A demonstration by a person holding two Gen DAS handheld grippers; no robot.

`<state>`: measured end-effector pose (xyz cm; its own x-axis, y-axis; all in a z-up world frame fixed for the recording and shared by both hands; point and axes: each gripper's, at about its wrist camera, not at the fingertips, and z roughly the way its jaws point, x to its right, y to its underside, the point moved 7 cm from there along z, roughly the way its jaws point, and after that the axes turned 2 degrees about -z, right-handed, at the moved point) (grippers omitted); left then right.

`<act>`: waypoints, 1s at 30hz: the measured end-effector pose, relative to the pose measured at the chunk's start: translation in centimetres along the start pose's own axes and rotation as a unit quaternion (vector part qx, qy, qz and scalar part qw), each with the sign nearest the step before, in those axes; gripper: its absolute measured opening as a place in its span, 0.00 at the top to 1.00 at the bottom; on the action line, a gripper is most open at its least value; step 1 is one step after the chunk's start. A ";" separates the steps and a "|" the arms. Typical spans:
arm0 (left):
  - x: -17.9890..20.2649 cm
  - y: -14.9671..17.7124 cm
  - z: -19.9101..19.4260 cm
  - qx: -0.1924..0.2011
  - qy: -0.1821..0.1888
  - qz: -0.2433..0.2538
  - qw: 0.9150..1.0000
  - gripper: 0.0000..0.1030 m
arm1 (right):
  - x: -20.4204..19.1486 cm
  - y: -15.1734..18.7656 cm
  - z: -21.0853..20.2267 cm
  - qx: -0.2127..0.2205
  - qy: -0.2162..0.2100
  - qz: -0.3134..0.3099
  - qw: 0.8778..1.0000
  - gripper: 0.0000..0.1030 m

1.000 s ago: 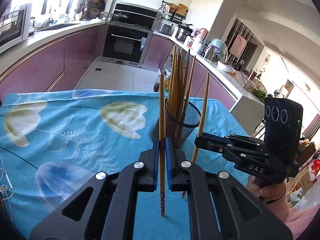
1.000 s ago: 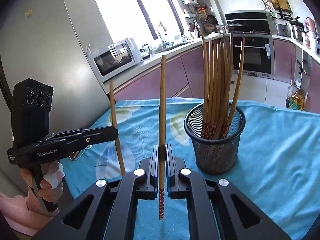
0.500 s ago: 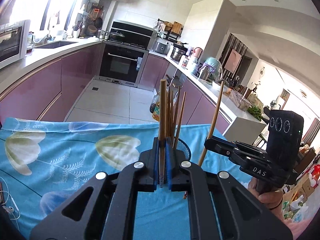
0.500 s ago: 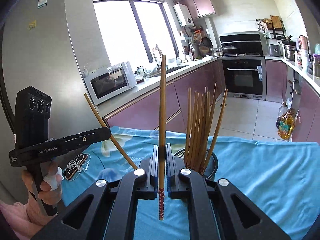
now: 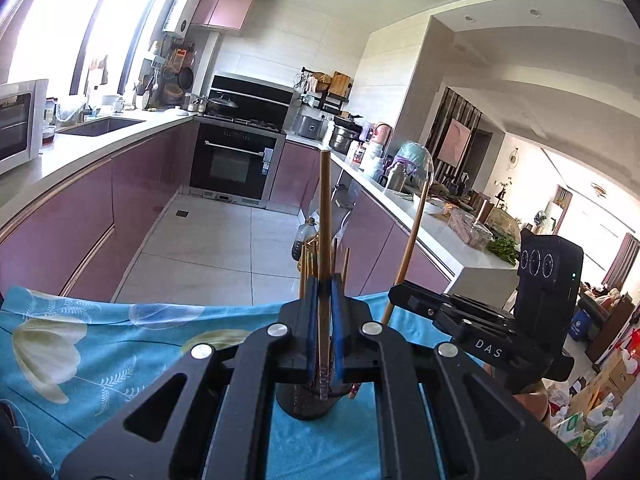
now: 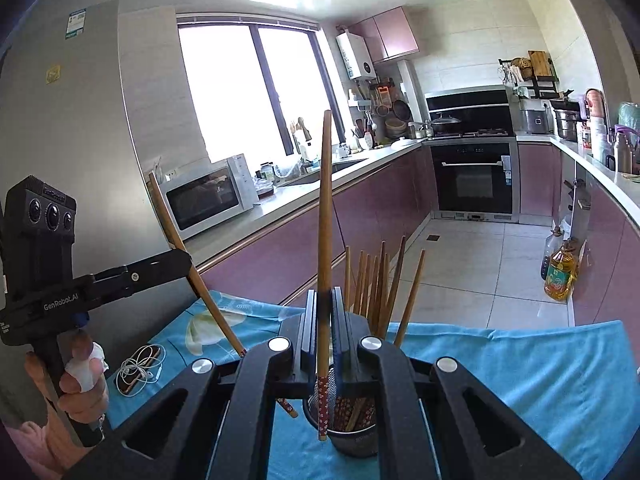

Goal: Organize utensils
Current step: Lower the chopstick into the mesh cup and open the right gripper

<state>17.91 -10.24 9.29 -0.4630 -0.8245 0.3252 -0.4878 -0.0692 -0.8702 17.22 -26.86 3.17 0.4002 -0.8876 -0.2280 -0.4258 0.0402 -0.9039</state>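
Kitchen, purple cabinets [image 6: 280, 256] along both walls, built-in oven [image 6: 472, 176] at the far end, microwave [image 6: 208, 200] on the counter under the window. Table with a blue floral cloth [image 6: 540, 368] in the foreground.

Black mesh holder [image 6: 352, 440] stands on the cloth, mostly hidden behind the gripper bodies. It carries a bundle of wooden chopsticks [image 6: 380, 280], patterned red ends down, tips fanning out upward.

Left gripper [image 5: 325, 320]: jaws clenched on one chopstick [image 5: 325, 240], held near upright, clamped close to its patterned lower end, which hangs just over the holder's mouth. From the right wrist camera that same stick [image 6: 192, 264] leans, lower tip beside the holder, not in it.

Right gripper [image 6: 323, 328]: also clamped tight on a single chopstick [image 6: 325, 240], near vertical, red patterned end below the pads, in front of the holder rim. Cannot tell if it touches the rim.

Both sticks are clear of the cloth. The two grippers sit close side by side, each in a person's hand [image 6: 80, 380]; one finger is bandaged, pink sleeve at the wrist.

Small stuff: phone with white earphones [image 6: 140, 368] on the cloth's left edge, oil bottle [image 6: 558, 272] on the floor.
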 end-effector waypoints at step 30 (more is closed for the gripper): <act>-1.0 5.8 11.2 -0.138 -0.033 0.051 0.989 0.93 | 2.9 5.5 6.1 -0.106 0.029 0.019 0.994 0.93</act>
<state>23.85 -16.16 -0.21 -0.4762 -0.8543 0.2084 -0.6286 0.1650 -0.7600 21.00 -26.39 -4.66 0.3365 -0.9124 -0.2330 -0.6038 -0.0192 -0.7969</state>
